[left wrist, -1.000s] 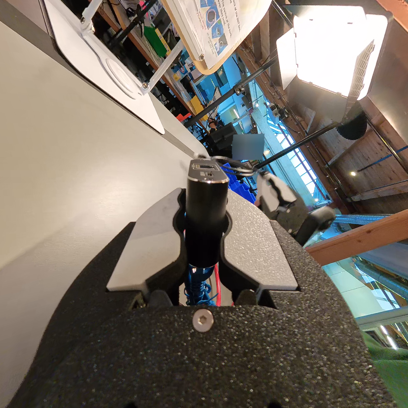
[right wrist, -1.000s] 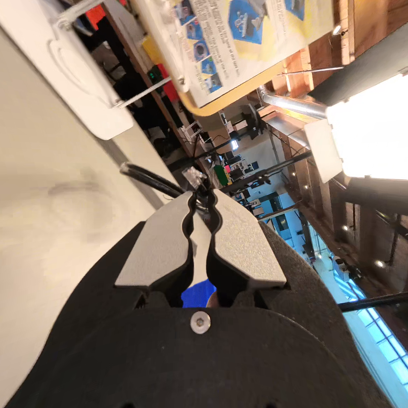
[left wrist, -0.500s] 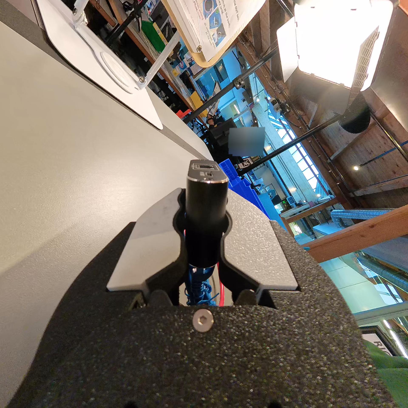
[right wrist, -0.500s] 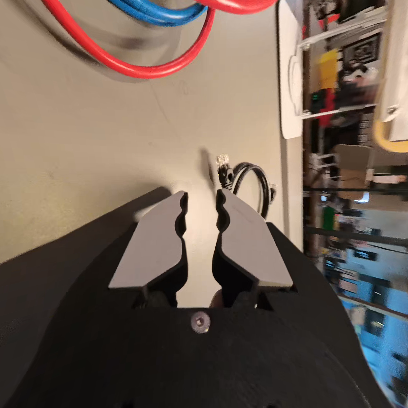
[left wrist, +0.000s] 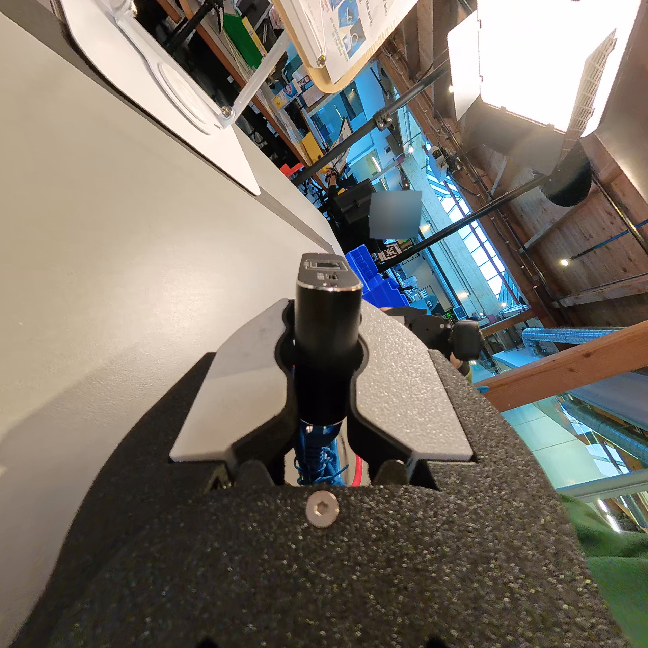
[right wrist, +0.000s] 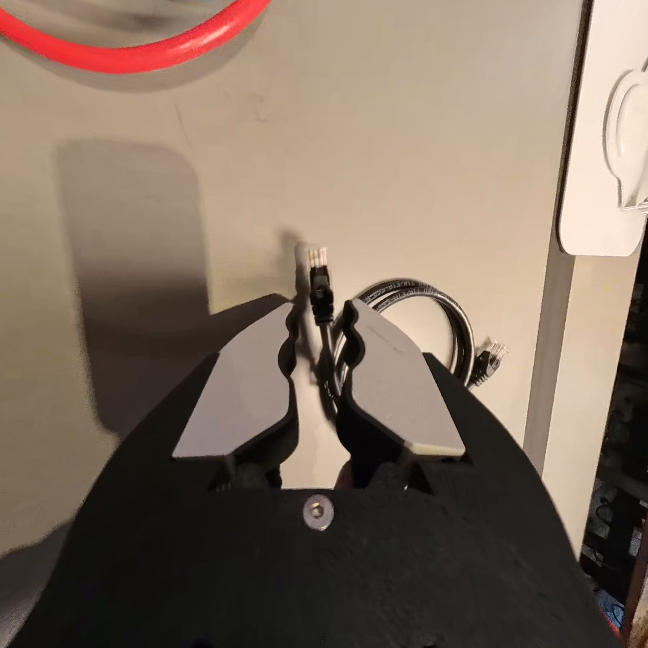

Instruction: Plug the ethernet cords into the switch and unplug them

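Observation:
My left gripper (left wrist: pixel 326 310) is shut on the black switch (left wrist: pixel 326 336), held upright above the table with its silver end up. A blue cord (left wrist: pixel 315 452) and a red cord (left wrist: pixel 359 470) hang from its lower end between the fingers. My right gripper (right wrist: pixel 321 310) is open and empty, pointing down at the table. The black ethernet cord (right wrist: pixel 438 308) lies coiled there. One plug (right wrist: pixel 319 277) sits just past the open fingertips, its cable running between them. The other plug (right wrist: pixel 489 359) lies to the right. A red cord loop (right wrist: pixel 133 59) crosses the top.
The grey table (right wrist: pixel 385 140) ends at an edge on the right. A white stand base (right wrist: pixel 610 140) sits on that edge; it also shows in the left wrist view (left wrist: pixel 196 115). A bright lamp panel (left wrist: pixel 547 52) and light-stand poles stand beyond the table. My right fingertips sit around 25 cm from my left ones.
My right gripper has let go of the black cord's plug, opened, and swung down over the table, where the cord now lies. The left gripper keeps hold of the switch, barely moving.

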Demonstrator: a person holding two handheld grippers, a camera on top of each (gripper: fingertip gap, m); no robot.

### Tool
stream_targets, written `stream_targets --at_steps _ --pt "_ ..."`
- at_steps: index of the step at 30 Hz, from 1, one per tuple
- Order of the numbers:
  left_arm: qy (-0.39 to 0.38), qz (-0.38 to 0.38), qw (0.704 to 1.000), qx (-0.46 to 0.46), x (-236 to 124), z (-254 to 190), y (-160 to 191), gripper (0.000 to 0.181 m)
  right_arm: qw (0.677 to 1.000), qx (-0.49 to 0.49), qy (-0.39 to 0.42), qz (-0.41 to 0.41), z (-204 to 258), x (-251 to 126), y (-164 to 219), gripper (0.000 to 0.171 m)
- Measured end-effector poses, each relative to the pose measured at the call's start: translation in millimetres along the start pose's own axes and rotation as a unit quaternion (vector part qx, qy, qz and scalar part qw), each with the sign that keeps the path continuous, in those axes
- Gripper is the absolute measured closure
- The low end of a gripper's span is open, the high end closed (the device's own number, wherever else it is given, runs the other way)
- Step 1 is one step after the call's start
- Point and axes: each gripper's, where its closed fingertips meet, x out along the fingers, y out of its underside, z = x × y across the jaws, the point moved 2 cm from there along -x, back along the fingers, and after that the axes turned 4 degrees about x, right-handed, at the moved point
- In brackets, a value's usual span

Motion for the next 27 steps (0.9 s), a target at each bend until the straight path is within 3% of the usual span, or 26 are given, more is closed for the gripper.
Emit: stream_targets --at_steps 7,12,19,27 --pt "0.003 0.011 1.0 -0.008 3.0 2.5 3.7 0.153 0.999 0.029 -0.021 0.006 -2.2 5.6 -1.4 0.159" --pt "0.001 0.011 1.0 -0.006 3.9 2.2 4.9 0.153 0.996 0.081 0.043 -0.02 -17.1 3.0 -11.9 0.159" --pt "-0.012 -0.001 1.0 0.013 5.5 3.0 5.1 0.153 0.963 0.195 0.082 -0.165 -28.9 -36.4 -89.7 0.16" --pt "-0.02 -0.008 1.0 0.023 8.1 3.8 8.6 0.153 0.963 0.171 0.077 -0.193 -0.1 -54.1 -173.9 0.16"
